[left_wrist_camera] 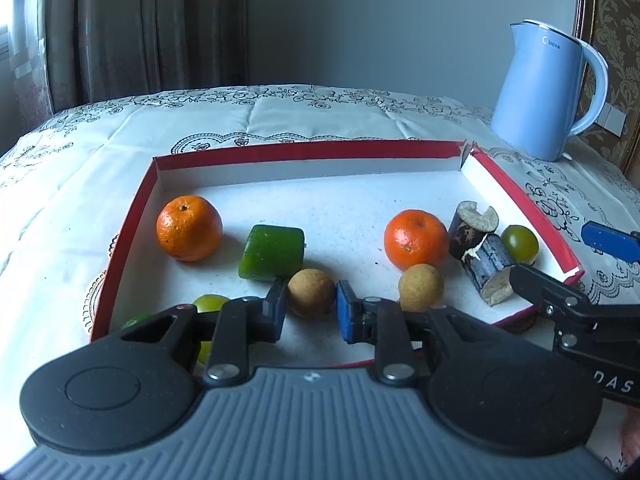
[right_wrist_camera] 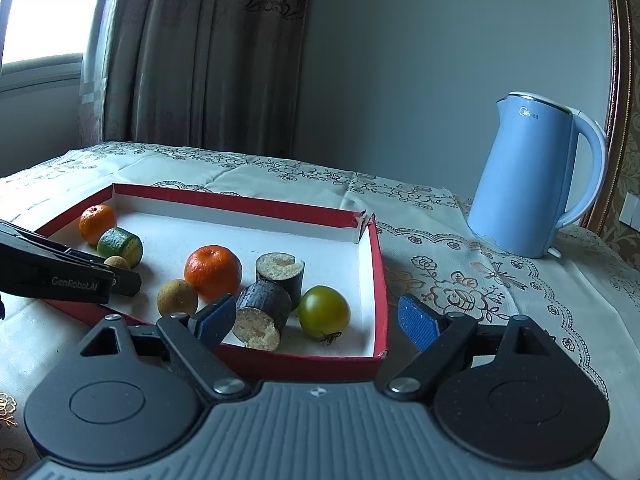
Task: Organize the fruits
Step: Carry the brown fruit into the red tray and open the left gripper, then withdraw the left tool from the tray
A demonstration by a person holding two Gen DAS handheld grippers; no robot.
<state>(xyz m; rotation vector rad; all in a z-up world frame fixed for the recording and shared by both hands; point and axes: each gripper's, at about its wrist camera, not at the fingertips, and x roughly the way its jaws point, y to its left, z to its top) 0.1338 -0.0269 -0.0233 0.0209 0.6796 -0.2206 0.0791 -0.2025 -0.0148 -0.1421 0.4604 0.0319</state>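
Observation:
A shallow red-rimmed box (left_wrist_camera: 312, 152) holds the fruit. My left gripper (left_wrist_camera: 311, 312) is shut on a brown longan (left_wrist_camera: 311, 291) near the box's front edge, its pads against both sides. A second longan (left_wrist_camera: 421, 287) lies to the right, beside a mandarin (left_wrist_camera: 416, 239). Another mandarin (left_wrist_camera: 189, 227) and a green cylinder piece (left_wrist_camera: 272, 252) sit at the left. Two dark cane pieces (right_wrist_camera: 264, 308) and a green tomato (right_wrist_camera: 323, 310) lie in the right corner. My right gripper (right_wrist_camera: 316, 324) hovers open over that corner, holding nothing.
A blue electric kettle (right_wrist_camera: 532, 176) stands on the embroidered tablecloth (right_wrist_camera: 460, 280) to the right of the box. Small yellow-green fruits (left_wrist_camera: 210, 303) lie in the box's near left corner, partly hidden by my left gripper. Curtains and a wall are behind the table.

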